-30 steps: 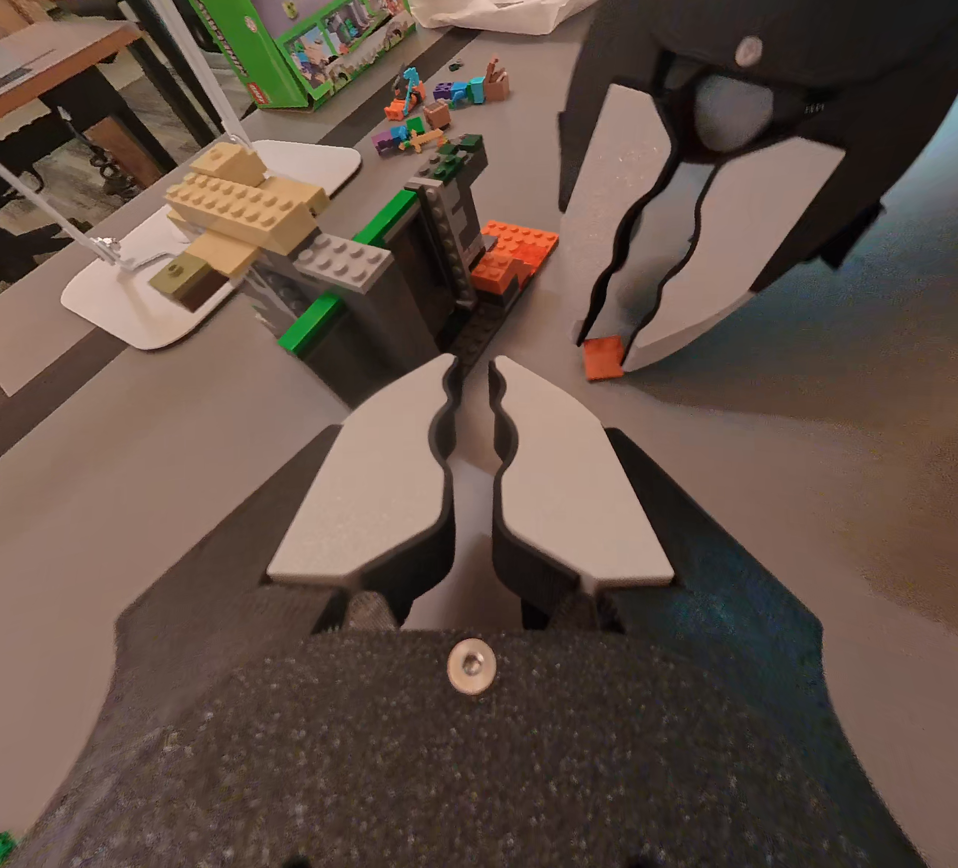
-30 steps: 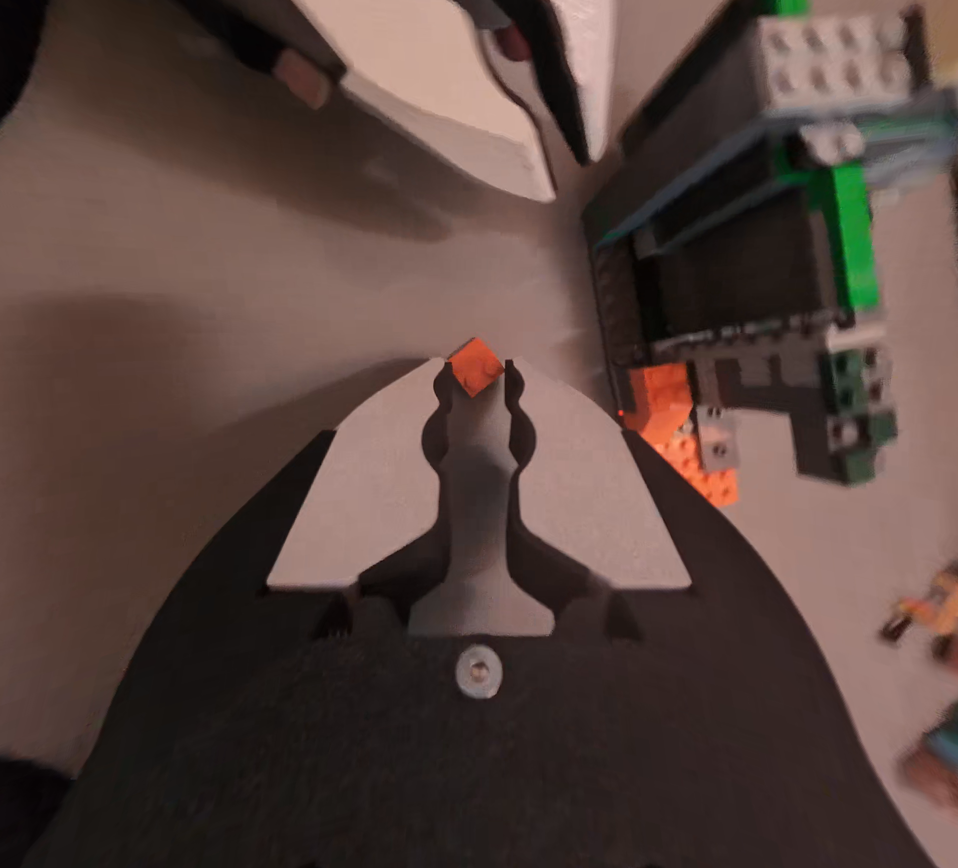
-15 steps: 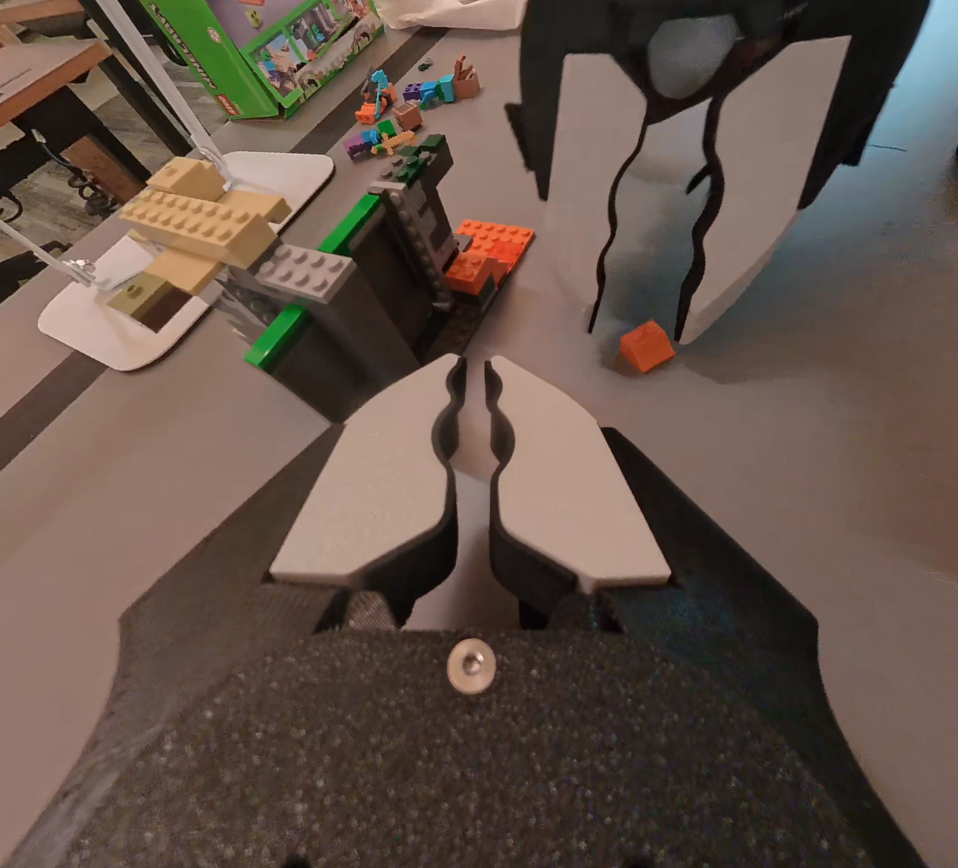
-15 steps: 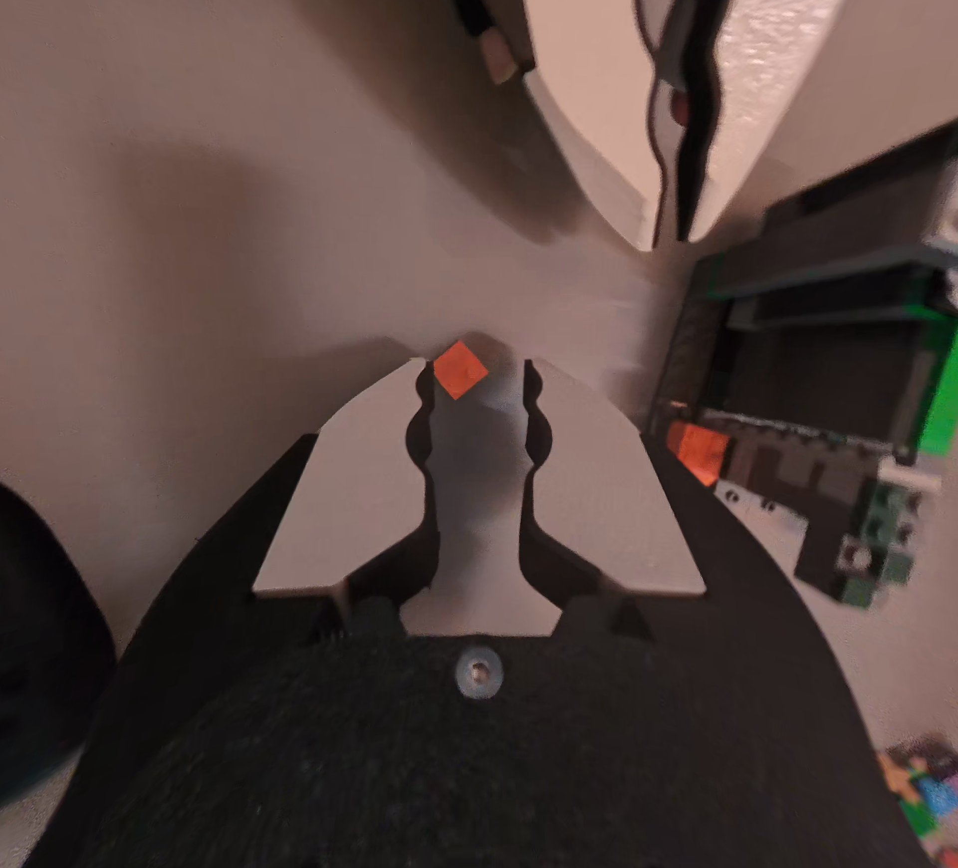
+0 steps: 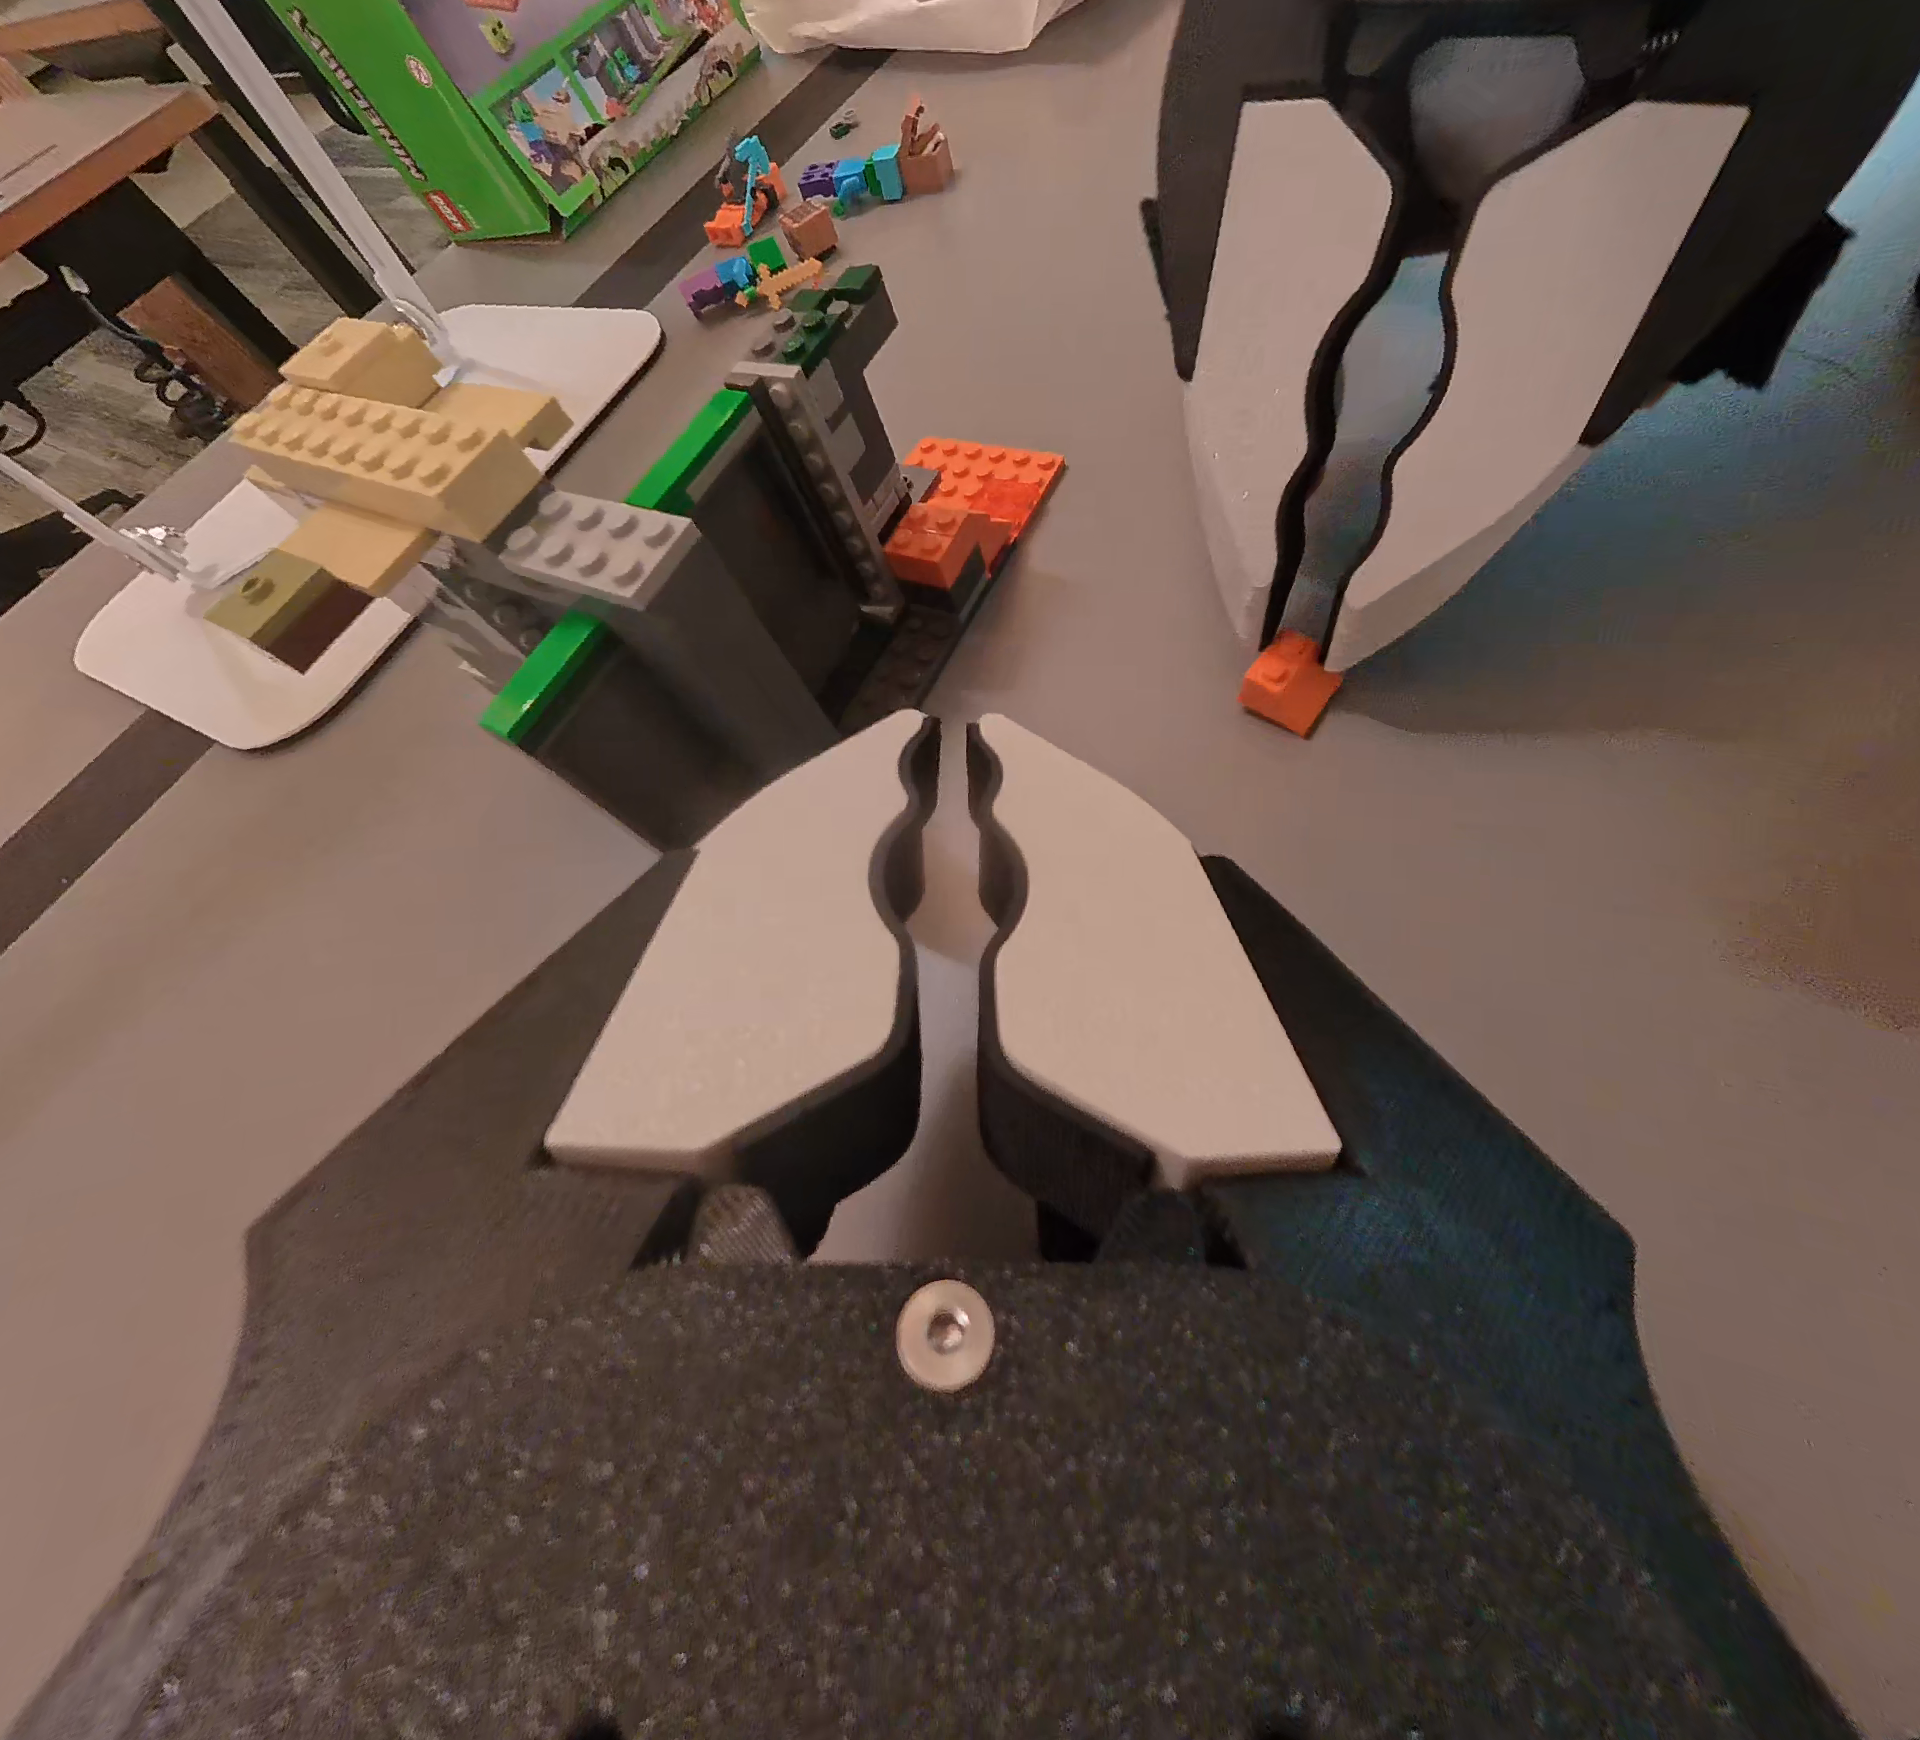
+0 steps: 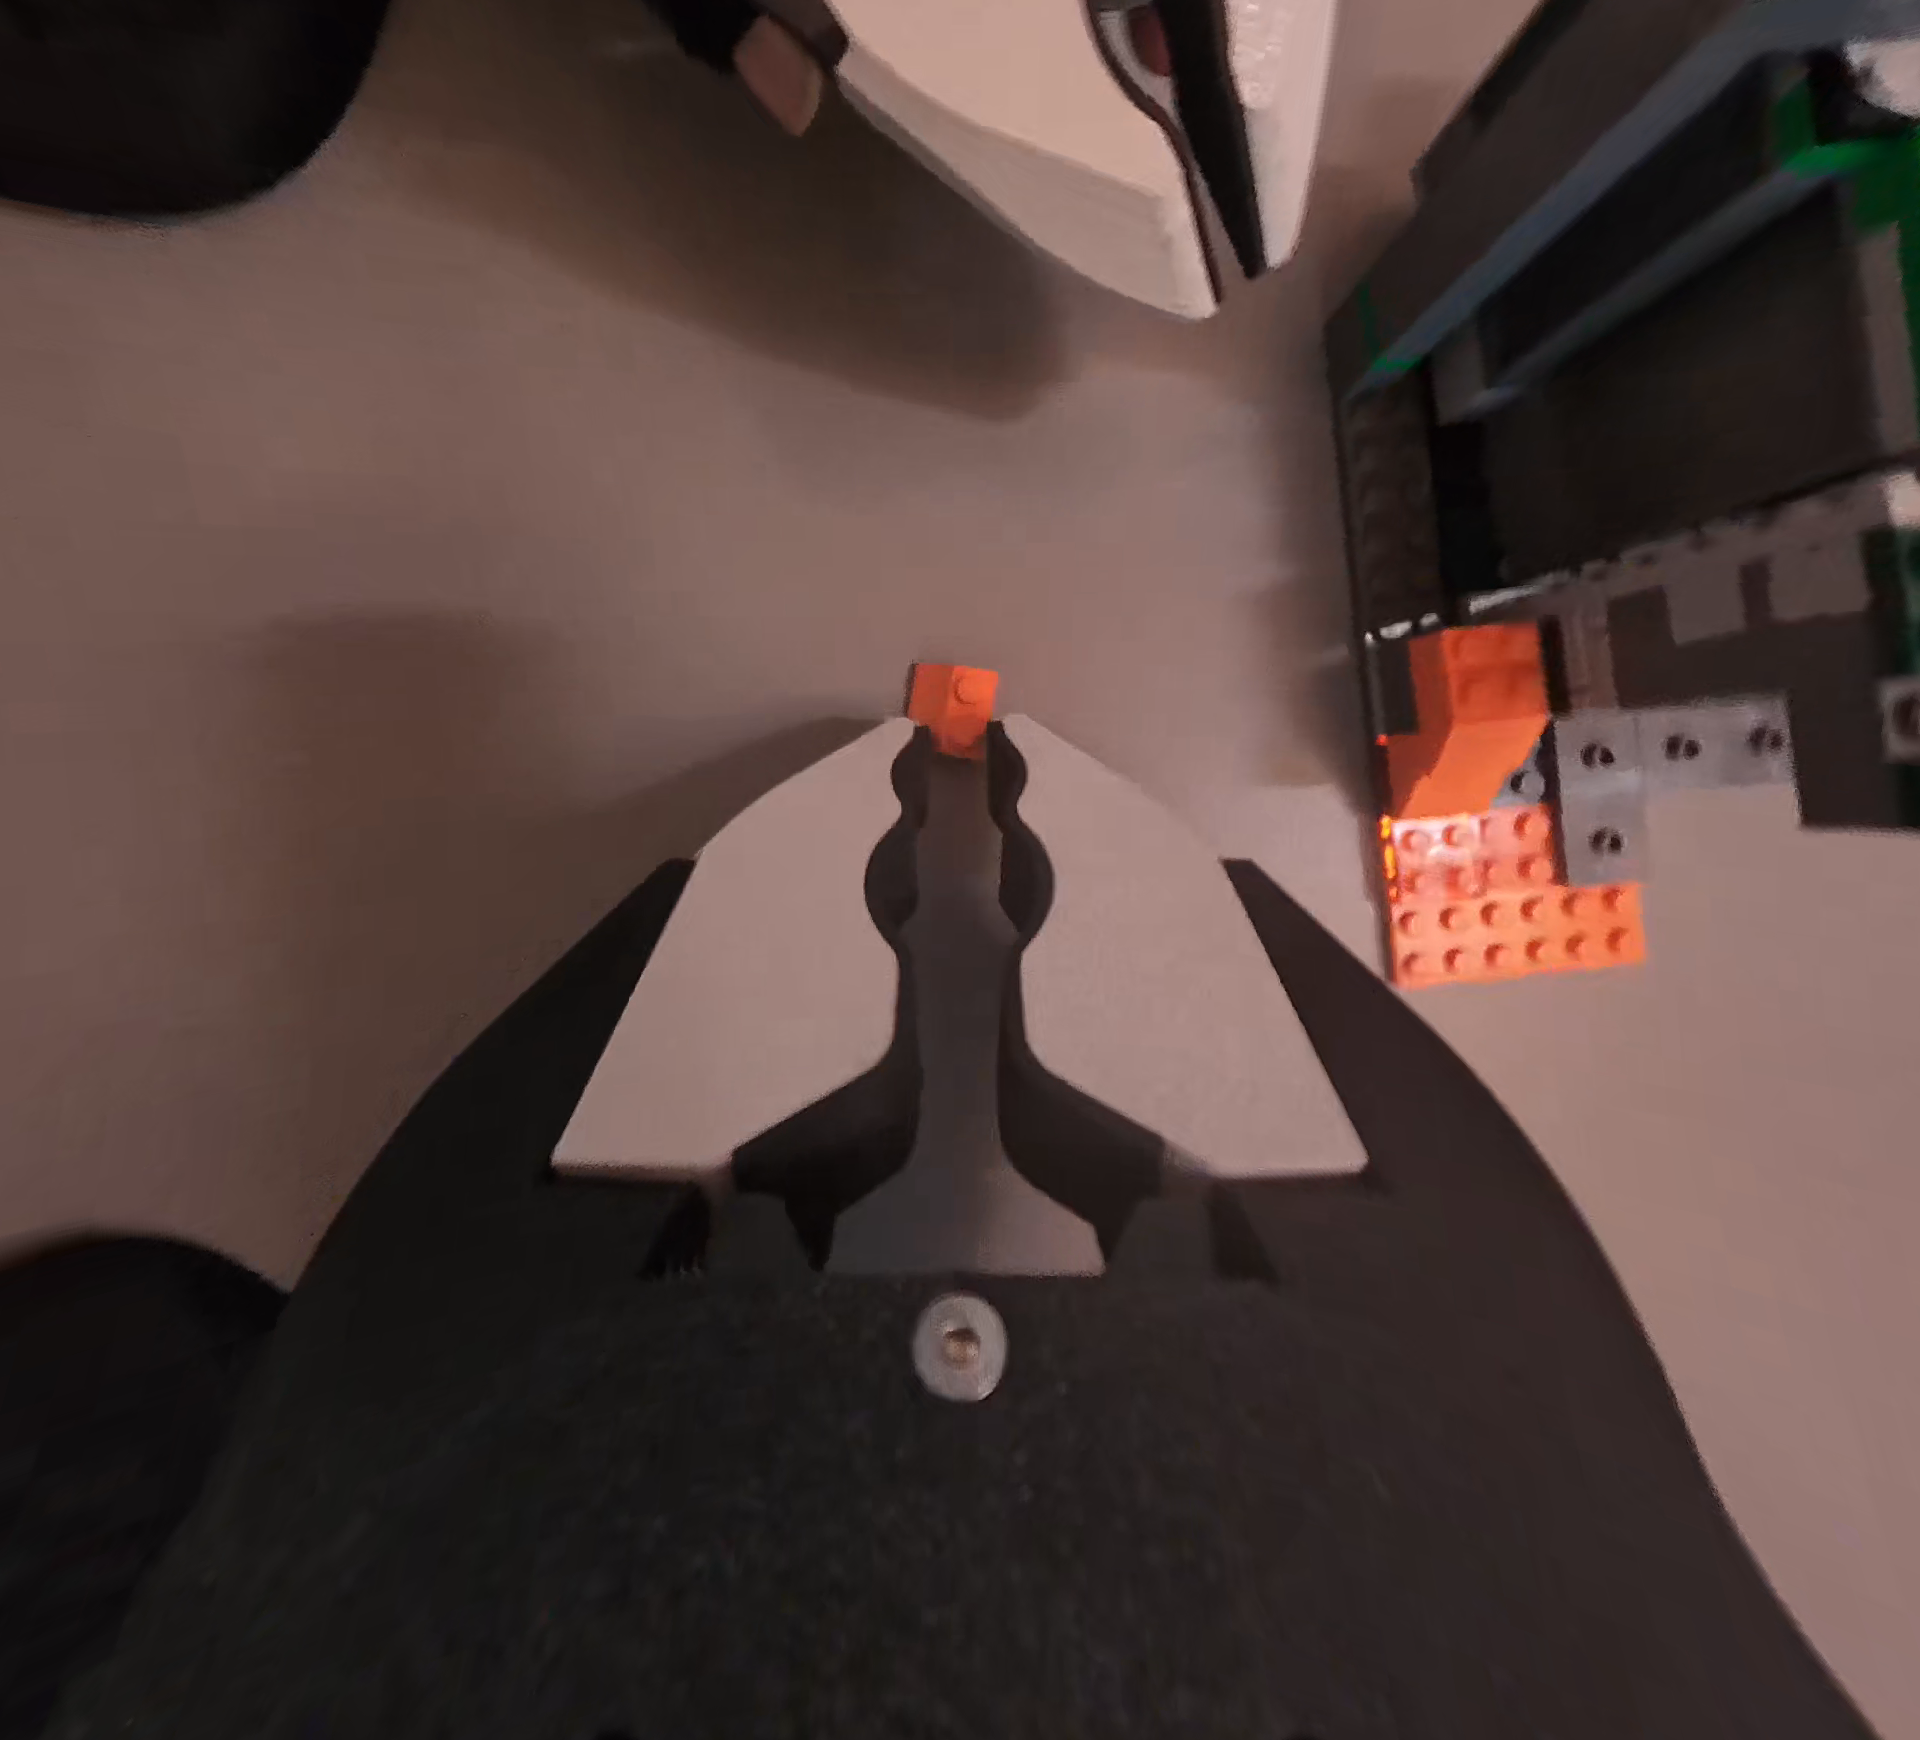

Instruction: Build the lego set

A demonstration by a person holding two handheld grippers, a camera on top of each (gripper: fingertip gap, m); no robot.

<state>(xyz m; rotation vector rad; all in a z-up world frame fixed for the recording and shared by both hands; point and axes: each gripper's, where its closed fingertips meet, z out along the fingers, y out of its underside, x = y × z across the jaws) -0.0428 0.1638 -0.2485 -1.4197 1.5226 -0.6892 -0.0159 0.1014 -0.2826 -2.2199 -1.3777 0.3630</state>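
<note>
The right gripper (image 6: pixel 954 734) pinches the little orange brick (image 6: pixel 953 703) on the counter (image 5: pixel 1455 963), at 9 o'clock from the lego build (image 6: pixel 1621 547). It looks light, hard and slippery; its flat sides are best. The left gripper (image 5: pixel 953 734) is nearly closed, empty.

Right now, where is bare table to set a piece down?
Bare table lies right of the build, around the right gripper and its orange brick. Another patch lies near-left, below the white stand base. Behind the build, loose pieces crowd the box.
</note>
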